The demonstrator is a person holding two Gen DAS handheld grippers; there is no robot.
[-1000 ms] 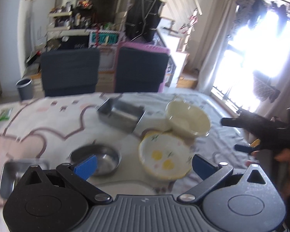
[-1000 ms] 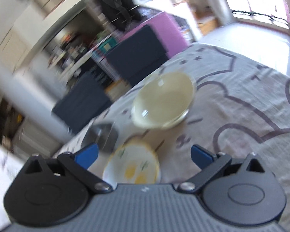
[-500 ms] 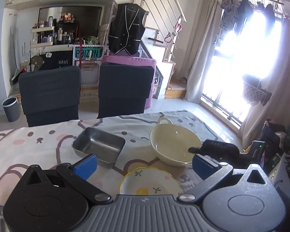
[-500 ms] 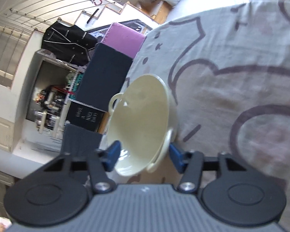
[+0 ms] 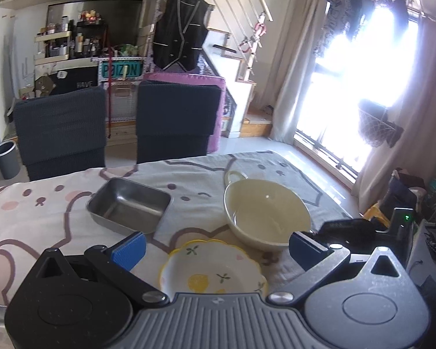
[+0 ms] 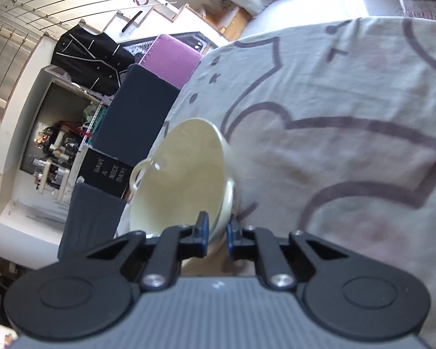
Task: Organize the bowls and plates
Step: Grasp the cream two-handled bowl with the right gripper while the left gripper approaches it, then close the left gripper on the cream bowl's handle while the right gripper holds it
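Bowls and plates sit unsorted on our cartoon-printed tablecloth [image 5: 43, 218], so we judge the task barely begun. In the left wrist view, the cream ceramic bowl with loop handles [image 5: 266, 213] is right of centre, the rectangular stainless steel tray [image 5: 129, 205] left of centre, and the scalloped yellow-rimmed plate with a lemon print [image 5: 212, 272] low in the middle, partly hidden by the gripper body. Nothing is stacked; plate and bowl lie just beside each other, the tray a little apart.

Our right gripper [image 6: 217, 234] has its jaws drawn together on the near rim of the cream bowl [image 6: 183, 174], one pad inside the wall and one outside. We cannot tell whether the bowl is lifted or resting on the cloth. Our left gripper [image 5: 215, 245] holds nothing, its blue pads [image 5: 129, 250] wide apart, above the lemon plate.

We judge that everything is left to do: moving the bowl, then the plate and tray.

For writing, a teal sign [image 5: 122, 69] in the upper left of the left view reads roughly "POIZON". A black board [image 6: 109, 171] at the left of the right view reads "HAVE A NICE DAY", sideways.
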